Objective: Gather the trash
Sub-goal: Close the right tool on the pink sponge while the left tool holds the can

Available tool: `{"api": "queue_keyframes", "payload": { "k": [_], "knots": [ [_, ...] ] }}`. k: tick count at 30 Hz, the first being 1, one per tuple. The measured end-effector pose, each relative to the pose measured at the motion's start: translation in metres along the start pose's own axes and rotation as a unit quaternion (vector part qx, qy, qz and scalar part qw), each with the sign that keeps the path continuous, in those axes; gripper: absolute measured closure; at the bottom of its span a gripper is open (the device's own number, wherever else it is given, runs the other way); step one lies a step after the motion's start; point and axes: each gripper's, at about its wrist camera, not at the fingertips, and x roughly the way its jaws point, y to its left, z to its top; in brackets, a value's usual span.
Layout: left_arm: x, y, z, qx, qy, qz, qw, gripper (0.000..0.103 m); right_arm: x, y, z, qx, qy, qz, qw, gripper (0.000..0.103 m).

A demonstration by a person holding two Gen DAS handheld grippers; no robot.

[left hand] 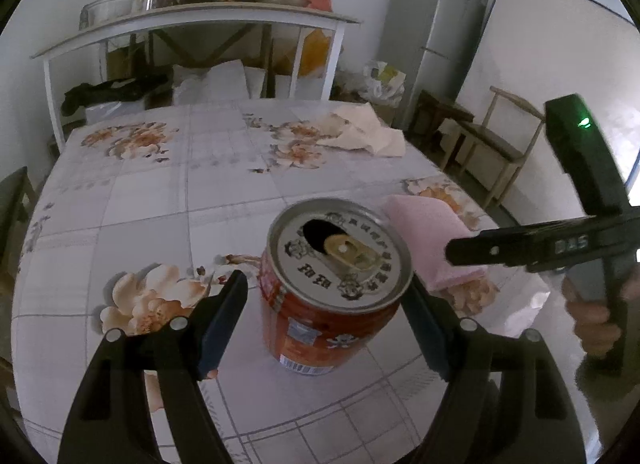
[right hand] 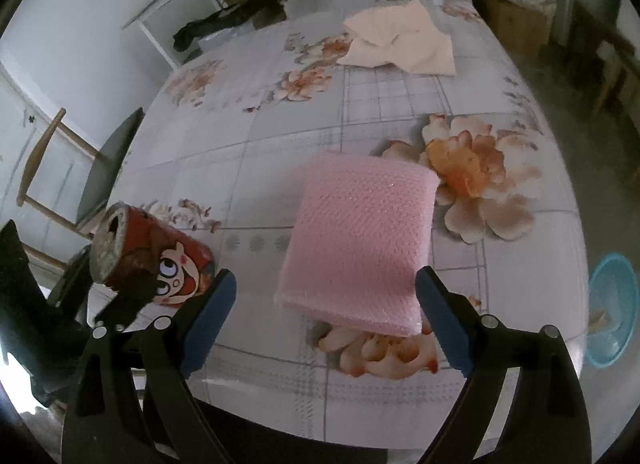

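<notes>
I am looking down over the flowered tablecloth (left hand: 160, 192) with both tools spread wide. My left gripper (left hand: 326, 306) is sitting around the red can (left hand: 320, 316), which is standing upright on the cloth with its opened top facing the camera. The blue pads (left hand: 222, 324) are standing apart on either side of the can; I am seeing a gap on the left side, and on the right side I cannot tell whether the pad is touching. My right gripper (right hand: 326, 318) is hanging over the pink sponge (right hand: 360, 240), which is lying flat just beside the can, on the can's right. Its fingers (right hand: 208, 320) are also standing apart, with the near end of the sponge between them and nothing being squeezed. Beyond the can, near the far edge of the cloth, a crumpled cream tissue (left hand: 360, 130) is lying. In the right wrist view a blue basin (right hand: 612, 310) is sitting low, off the table past the sponge.
</notes>
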Motion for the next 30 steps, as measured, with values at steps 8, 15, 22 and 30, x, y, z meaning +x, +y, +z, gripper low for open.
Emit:
{"api": "queue_keyframes", "payload": {
  "k": [8,15,22,30],
  "knots": [
    [0.009,0.0,0.004,-0.01,0.011,0.017,0.9997,0.027,0.01,-0.017,0.011,0.062,-0.005,0.011,0.998,0.016],
    [0.015,-0.002,0.005,-0.024,0.02,0.021,0.9993,0.035,0.019,-0.02,0.018,0.106,-0.006,0.013,0.994,0.016],
    [0.014,-0.002,0.005,-0.025,0.021,0.023,0.9992,0.035,0.027,-0.006,0.015,0.061,-0.005,-0.028,0.998,0.017],
    [0.014,-0.003,0.006,-0.025,0.021,0.025,0.9992,0.035,0.03,-0.007,0.009,0.042,0.0,-0.057,0.998,0.024]
  ]
}}
